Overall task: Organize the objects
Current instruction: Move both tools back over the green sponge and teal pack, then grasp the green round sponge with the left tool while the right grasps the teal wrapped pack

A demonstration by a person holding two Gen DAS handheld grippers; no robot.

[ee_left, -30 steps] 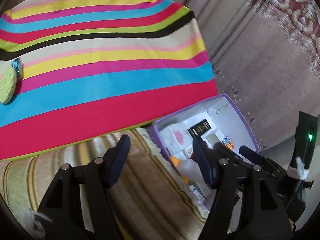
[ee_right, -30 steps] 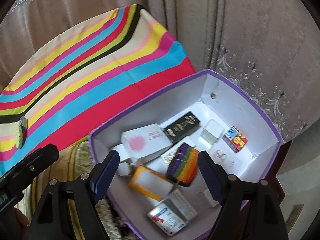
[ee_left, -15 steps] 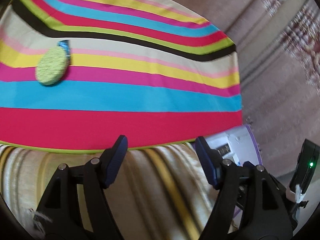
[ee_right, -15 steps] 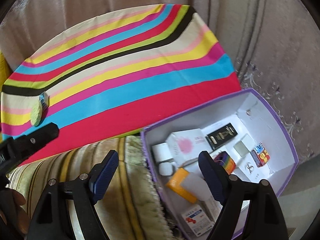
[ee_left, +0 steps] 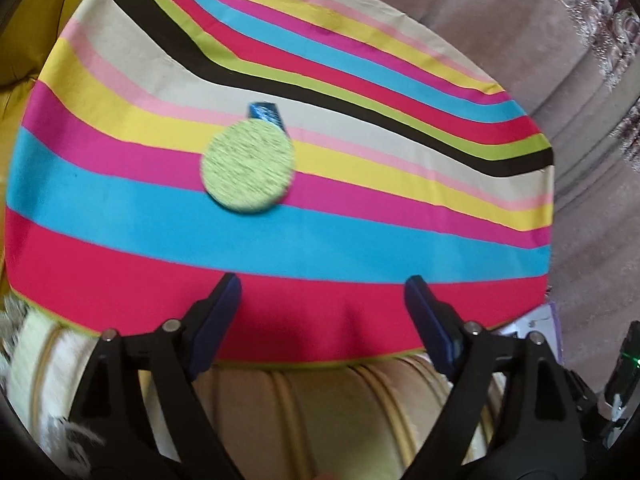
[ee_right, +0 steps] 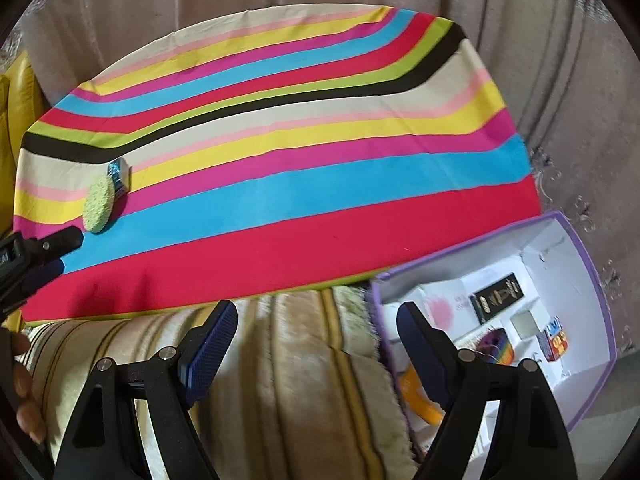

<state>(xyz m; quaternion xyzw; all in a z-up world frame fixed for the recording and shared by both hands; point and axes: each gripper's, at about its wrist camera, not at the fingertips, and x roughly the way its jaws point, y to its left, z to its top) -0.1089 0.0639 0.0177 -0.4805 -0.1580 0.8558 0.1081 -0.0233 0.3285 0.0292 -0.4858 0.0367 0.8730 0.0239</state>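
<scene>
My left fingers (ee_left: 322, 312), spread and empty, have swung from the purple box (ee_right: 592, 280) toward the green sponge (ee_left: 248, 166): next pickup.

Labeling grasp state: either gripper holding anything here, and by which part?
Nothing held. Left gripper and right gripper both stand open and empty; the green round pad lies untouched on the striped cloth.

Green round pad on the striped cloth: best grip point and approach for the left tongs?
Take the green pad across its rim, at the near and side edges, coming in low from the red-stripe side where the left tongs hang open and empty. It lies flat like a thin disc, so pinching the top face would likely slip. Avoid the far edge: the small blue box sits against it.
</scene>
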